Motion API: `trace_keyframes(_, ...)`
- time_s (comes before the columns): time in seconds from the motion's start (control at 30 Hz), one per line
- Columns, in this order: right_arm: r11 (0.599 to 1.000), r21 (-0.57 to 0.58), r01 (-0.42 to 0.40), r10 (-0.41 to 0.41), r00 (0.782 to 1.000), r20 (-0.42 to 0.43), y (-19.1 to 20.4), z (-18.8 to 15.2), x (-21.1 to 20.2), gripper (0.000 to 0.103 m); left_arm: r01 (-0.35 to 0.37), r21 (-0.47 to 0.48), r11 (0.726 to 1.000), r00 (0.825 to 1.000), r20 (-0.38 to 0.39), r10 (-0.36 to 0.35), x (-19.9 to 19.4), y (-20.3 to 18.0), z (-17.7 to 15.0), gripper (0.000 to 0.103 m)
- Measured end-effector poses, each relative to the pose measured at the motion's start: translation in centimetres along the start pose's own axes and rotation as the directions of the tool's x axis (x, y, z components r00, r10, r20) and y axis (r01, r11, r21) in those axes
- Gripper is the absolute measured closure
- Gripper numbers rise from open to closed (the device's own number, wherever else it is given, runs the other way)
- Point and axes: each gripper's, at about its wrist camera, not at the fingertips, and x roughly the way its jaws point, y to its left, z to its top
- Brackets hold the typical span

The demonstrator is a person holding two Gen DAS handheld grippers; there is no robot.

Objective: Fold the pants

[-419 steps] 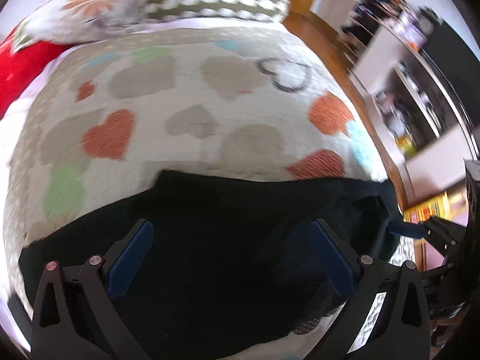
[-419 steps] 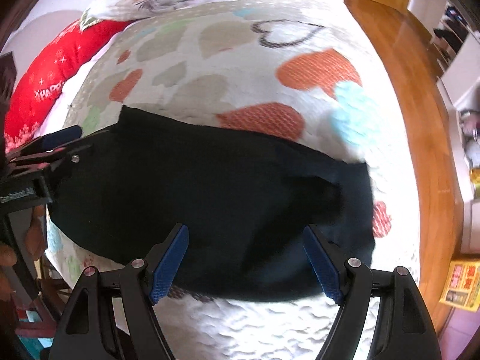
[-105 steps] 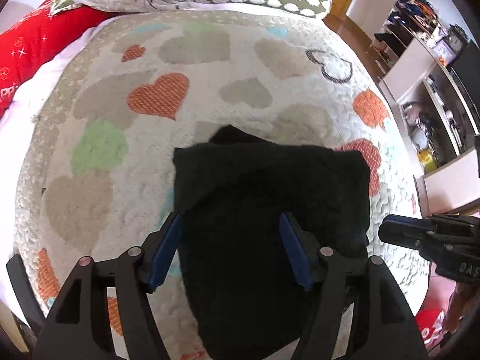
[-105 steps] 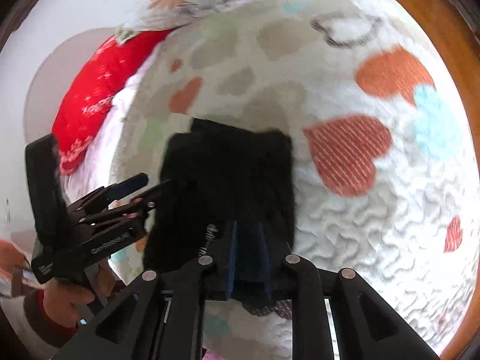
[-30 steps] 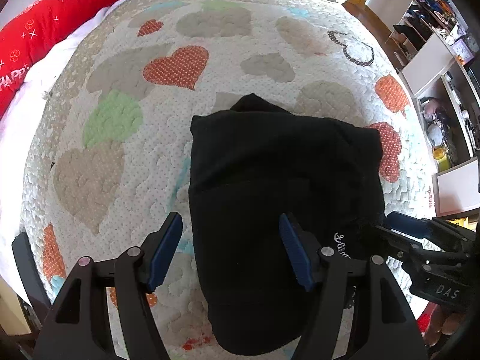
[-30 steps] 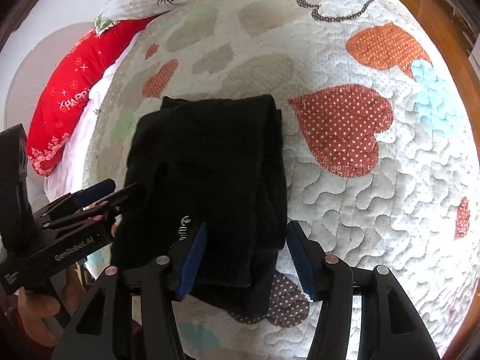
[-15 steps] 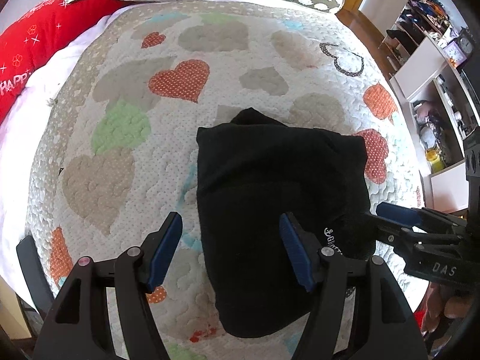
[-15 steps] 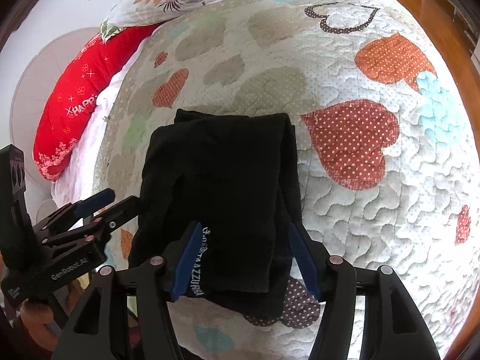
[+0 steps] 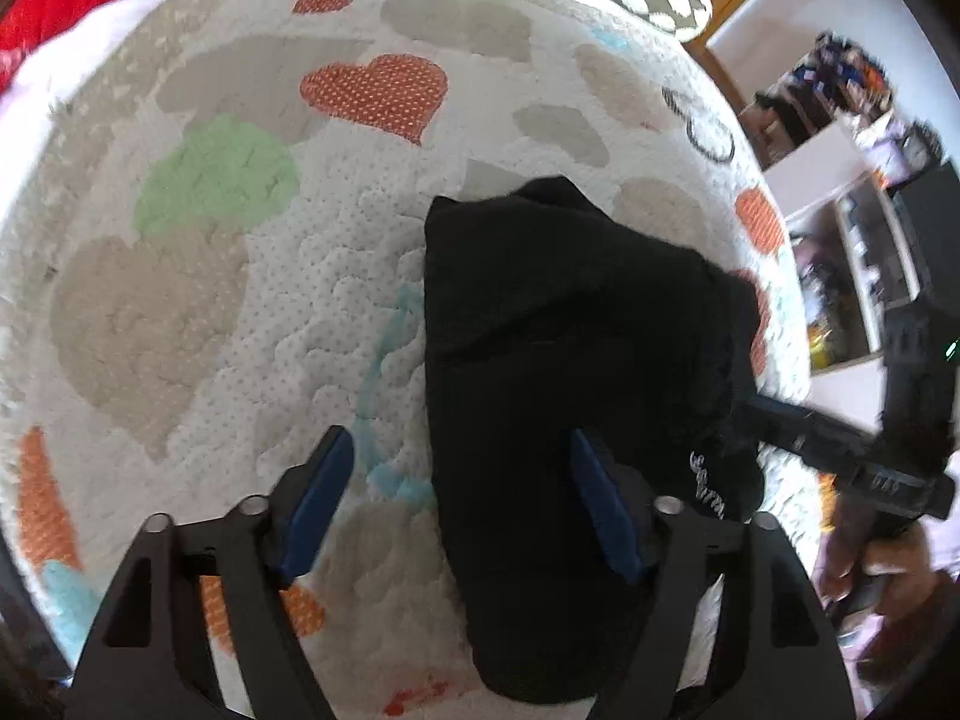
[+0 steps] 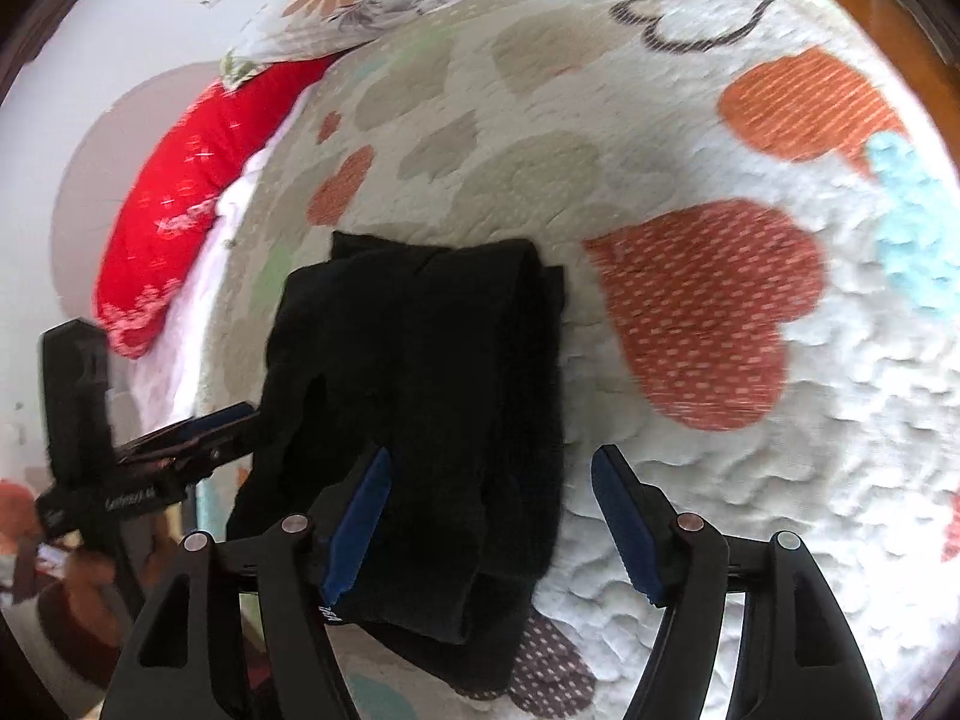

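Observation:
The black pants [image 9: 570,372] lie folded into a thick narrow stack on the heart-patterned quilt [image 9: 210,276]. My left gripper [image 9: 462,498] is open over the stack's near left edge, empty. My right gripper [image 10: 492,516] is open over the near right edge of the pants [image 10: 432,372], empty. The right gripper also shows in the left wrist view [image 9: 840,444], beside the stack's right side. The left gripper shows in the right wrist view [image 10: 180,438], at the stack's left side.
A red pillow [image 10: 174,192] and patterned pillows [image 10: 336,0] lie at the head of the bed. White shelves with clutter [image 9: 852,222] and a wooden floor [image 10: 888,12] are to the right of the bed.
Both grippers have moved lower and closer to the folded pants, which fill more of each view. The pants have stayed folded in place.

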Motion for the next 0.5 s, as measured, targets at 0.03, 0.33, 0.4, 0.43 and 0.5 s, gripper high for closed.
trace_keyframes(0.03, 1.000, -0.004, -0.020, 0.020, 1.000, 0.003, 0.0, -0.1, 0.3, 0.030, 0.015, -0.004, 1.000, 1.000, 0.000, -0.015, 0.2, 0.2, 0.1, 0.022)
trace_keyframes(0.33, 0.993, 0.018, -0.118, 0.118, 0.993, 0.012, 0.7, -0.1, 1.8, 0.066, 0.194, -0.002, 0.981, 0.981, 0.011, -0.194, 3.0, -0.1, 1.6, 0.019)
trace_keyframes(0.4, 0.992, 0.014, -0.128, 0.128, 0.992, 0.011, 1.3, 0.1, 1.2, 0.071, 0.217, 0.030, 0.976, 0.976, 0.011, -0.217, 2.7, -0.9, 1.8, 0.036)
trace_keyframes(0.43, 0.991, 0.010, -0.130, 0.130, 0.991, 0.018, 1.7, 0.3, 0.6, 0.072, 0.205, 0.047, 0.978, 0.979, 0.010, -0.206, 2.5, -1.3, 1.9, 0.042)
trace_keyframes(0.5, 0.990, 0.009, -0.141, 0.141, 0.989, 0.045, 2.3, 1.0, -0.5, 0.073, 0.207, 0.057, 0.977, 0.978, 0.005, -0.207, 1.7, -1.4, 2.2, 0.059)
